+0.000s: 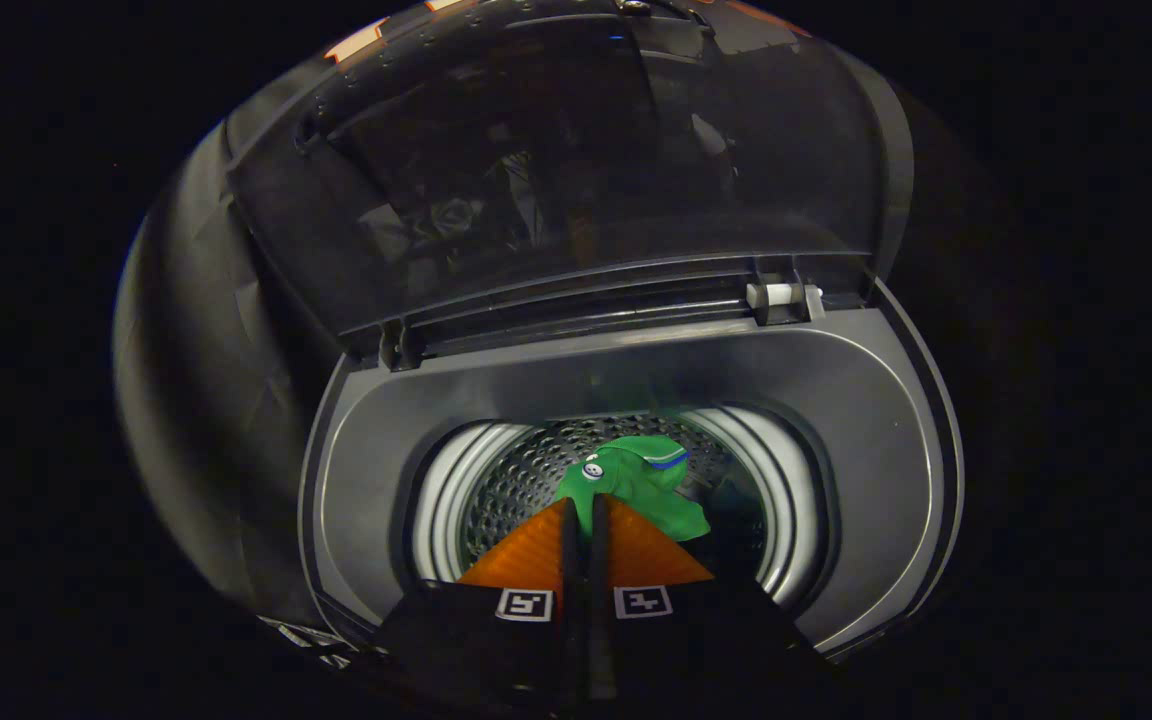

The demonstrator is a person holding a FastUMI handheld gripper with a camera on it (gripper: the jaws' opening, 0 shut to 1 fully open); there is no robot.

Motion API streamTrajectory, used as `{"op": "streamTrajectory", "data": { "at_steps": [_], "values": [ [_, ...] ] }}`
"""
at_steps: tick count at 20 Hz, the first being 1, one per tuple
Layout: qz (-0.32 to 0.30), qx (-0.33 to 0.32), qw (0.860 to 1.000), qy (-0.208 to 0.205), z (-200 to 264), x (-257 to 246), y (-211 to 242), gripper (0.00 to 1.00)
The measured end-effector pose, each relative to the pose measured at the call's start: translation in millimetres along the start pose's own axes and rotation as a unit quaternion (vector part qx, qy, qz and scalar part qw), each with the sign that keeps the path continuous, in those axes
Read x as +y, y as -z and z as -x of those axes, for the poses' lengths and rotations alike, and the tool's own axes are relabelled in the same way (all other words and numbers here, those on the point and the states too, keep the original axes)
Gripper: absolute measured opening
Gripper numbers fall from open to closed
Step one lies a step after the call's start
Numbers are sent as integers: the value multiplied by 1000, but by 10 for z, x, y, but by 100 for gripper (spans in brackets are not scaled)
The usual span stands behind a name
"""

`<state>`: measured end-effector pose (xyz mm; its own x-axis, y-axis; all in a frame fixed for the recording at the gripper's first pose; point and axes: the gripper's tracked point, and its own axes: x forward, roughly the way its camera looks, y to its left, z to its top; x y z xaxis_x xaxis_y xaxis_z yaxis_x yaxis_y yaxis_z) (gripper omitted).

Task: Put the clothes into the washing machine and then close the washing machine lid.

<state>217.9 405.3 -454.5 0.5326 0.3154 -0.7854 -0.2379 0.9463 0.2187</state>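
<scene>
Nearest the camera, the gripper (pixel 587 508) has its two fingers drawn almost together, only a thin dark slit between them; each finger carries a square black-and-white marker near its base; at the tips they pinch the lower fold of a bright green cloth garment (pixel 636 485) with a blue stripe and a small white round patch, and the cloth bunches up just ahead of the fingertips.

The garment hangs over the mouth of the drum (pixel 536 480), a perforated metal cylinder with rows of small holes, ringed by a pale ribbed collar (pixel 441 505); whether the cloth touches the drum wall cannot be told, since the fingers hide its lower edge.

Around the collar lies the dark grey plastic top deck of the top-loading washing machine (pixel 636 370), a smooth rounded surround with a thin raised outline running along its border.

Beyond the deck, at its rear edge, the tinted translucent lid (pixel 556 180) stands raised and open, tilted back; it hinges on two brackets, one dark at the left (pixel 396 345), one with a white cylindrical pin at the right (pixel 784 296); dim reflections show in the lid's glossy panel.
</scene>
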Motion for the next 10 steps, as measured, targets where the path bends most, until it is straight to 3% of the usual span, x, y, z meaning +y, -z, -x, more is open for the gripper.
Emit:
{"op": "streamTrajectory", "data": {
  "at_steps": [3,10],
  "values": [
    [0,1,1000,5,-13,2,18,11],
    [4,-9,1000,20,71,-10,8,87]
  ]
}}
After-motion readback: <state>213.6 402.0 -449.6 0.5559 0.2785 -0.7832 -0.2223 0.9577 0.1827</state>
